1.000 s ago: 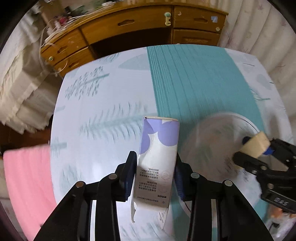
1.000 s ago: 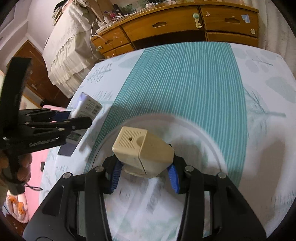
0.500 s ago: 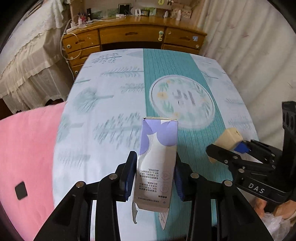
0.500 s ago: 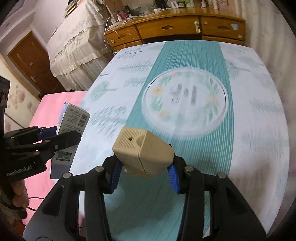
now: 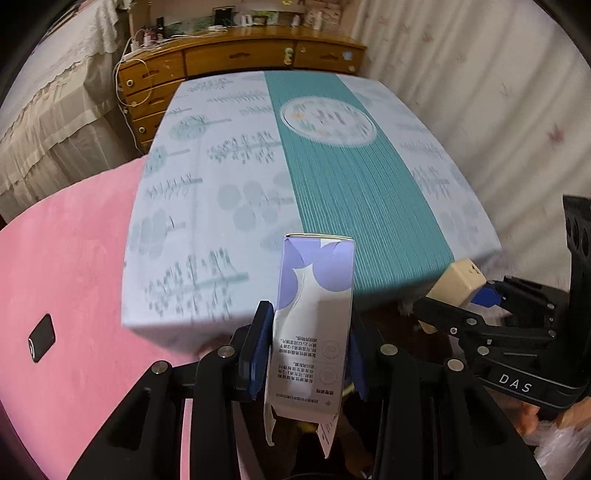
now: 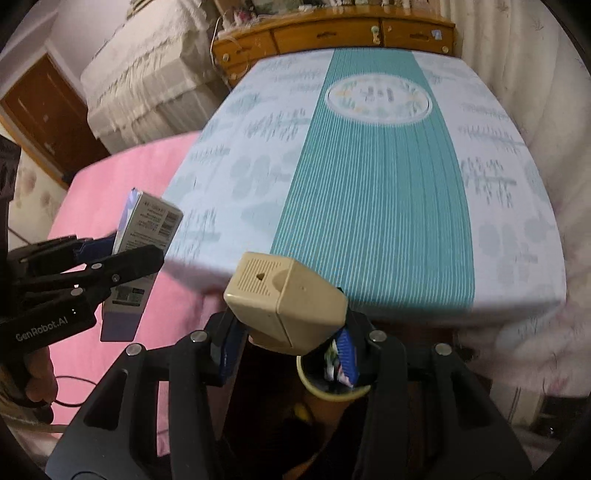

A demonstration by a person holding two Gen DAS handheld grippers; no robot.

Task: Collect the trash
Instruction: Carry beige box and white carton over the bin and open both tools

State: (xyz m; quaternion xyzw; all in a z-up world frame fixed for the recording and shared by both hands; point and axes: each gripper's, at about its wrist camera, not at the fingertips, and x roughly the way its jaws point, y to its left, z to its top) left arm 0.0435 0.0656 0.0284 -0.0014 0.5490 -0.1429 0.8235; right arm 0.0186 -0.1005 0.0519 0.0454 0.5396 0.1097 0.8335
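Beyond the bed's foot edge, my left claw grips the carton and my right claw clamps the beige plug, both poised above the bin, I judge for dropping.

Both fisheye cameras look steeply down along their own black fingers from off the near edge of the tabletop spread with a pale tree-patterned cloth and teal striped runner. The left view sits leftward, the right view rightward (each catching the other tool at its margin). Both share the whole tabletop, the wooden drawer dresser beyond and the pink bedspread.
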